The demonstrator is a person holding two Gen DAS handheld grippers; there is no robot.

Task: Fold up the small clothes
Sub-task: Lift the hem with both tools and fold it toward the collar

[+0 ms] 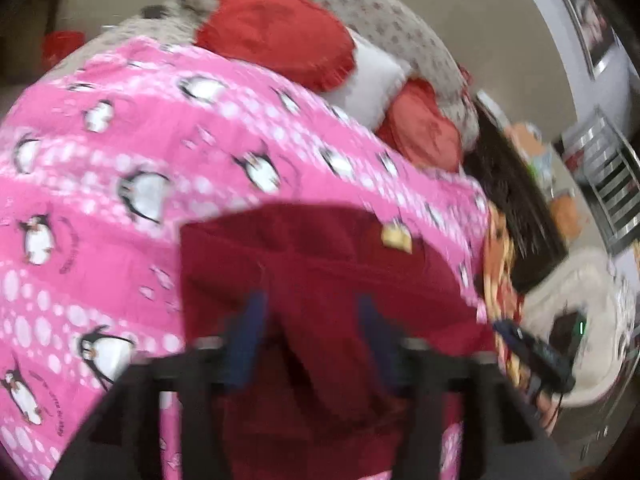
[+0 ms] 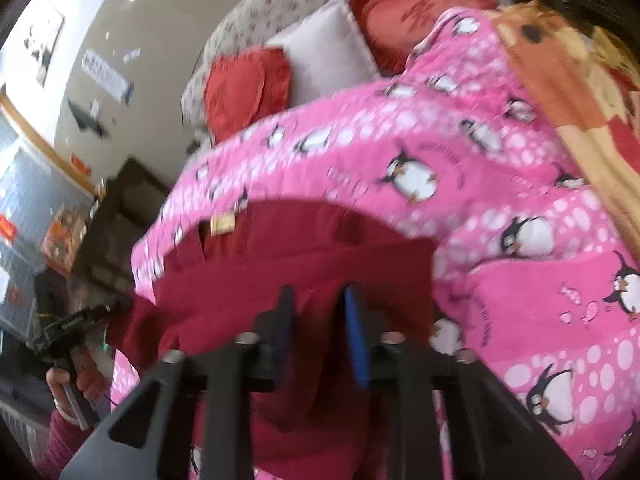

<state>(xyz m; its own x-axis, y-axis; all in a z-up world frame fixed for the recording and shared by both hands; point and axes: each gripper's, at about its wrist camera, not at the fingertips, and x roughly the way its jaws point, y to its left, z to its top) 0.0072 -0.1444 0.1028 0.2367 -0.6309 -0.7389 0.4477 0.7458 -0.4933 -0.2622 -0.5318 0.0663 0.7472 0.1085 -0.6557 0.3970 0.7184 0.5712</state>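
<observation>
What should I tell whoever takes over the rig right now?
Left gripper: jaws apart, nothing between the pads.
Right gripper: narrow gap, nothing visibly pinched.
Dark red garment lies on the pink penguin blanket, tan label at its far edge; both grippers are above its near part.
Done: garment looks released, fold state unclear through blur.
Left: check the fold and finish it.

A pink penguin-print blanket (image 1: pixel 140 152) is being seen spread over the bed. Beyond it, two red cushions (image 1: pixel 276 28) and a white pillow (image 1: pixel 372 76) are being propped against a grey patterned headboard (image 1: pixel 384 16). An orange patterned cloth (image 2: pixel 560 76) is being shown at the blanket's edge. A dark cabinet (image 2: pixel 120 216) is being glimpsed beside the bed, and framed pictures (image 2: pixel 44 44) are being displayed on the wall.
</observation>
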